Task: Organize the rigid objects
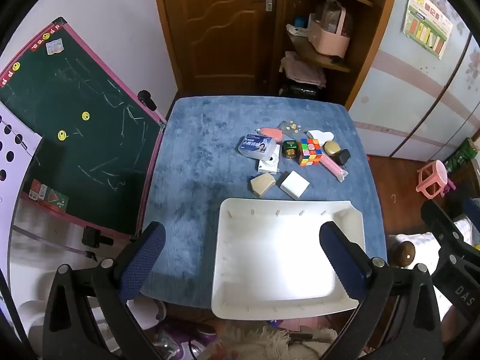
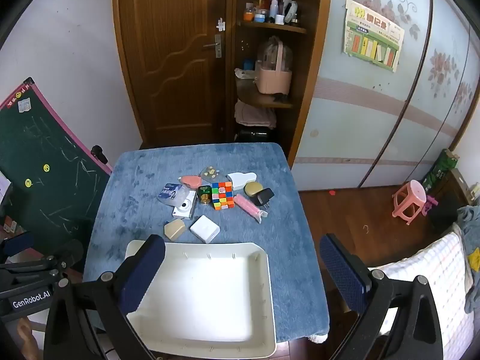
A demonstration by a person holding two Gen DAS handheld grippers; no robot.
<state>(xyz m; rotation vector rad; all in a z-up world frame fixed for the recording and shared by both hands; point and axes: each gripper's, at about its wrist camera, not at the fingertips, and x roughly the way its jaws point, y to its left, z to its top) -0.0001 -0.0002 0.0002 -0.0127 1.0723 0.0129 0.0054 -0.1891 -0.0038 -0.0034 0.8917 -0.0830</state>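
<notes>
A white tray [image 1: 288, 207] [image 2: 264, 258] lies at the near edge of a blue-covered table [image 1: 195, 156] [image 2: 138, 186]. Beyond it sits a cluster: a colour cube [image 1: 310, 151] [image 2: 222, 195], a white block [image 1: 294, 184] [image 2: 205, 229], a tan wooden piece [image 1: 262, 184] [image 2: 174, 228], a blue-and-white box [image 1: 257, 146] [image 2: 174, 193], a green-and-gold box [image 1: 290, 148] [image 2: 205, 193], a pink tube [image 1: 331, 165] [image 2: 249, 207] and a black plug [image 1: 342, 156] [image 2: 263, 197]. My left gripper [image 1: 243, 264] is open above the tray's near part. My right gripper [image 2: 243, 273] is open over the tray, nothing between its fingers.
A green chalkboard [image 1: 72, 132] [image 2: 45, 174] leans at the table's left. A wooden door [image 1: 216, 27] and shelf stand behind the table. A pink stool [image 2: 409, 199] stands on the floor at the right. The other gripper's black frame [image 2: 33, 273] shows at the lower left of the right wrist view.
</notes>
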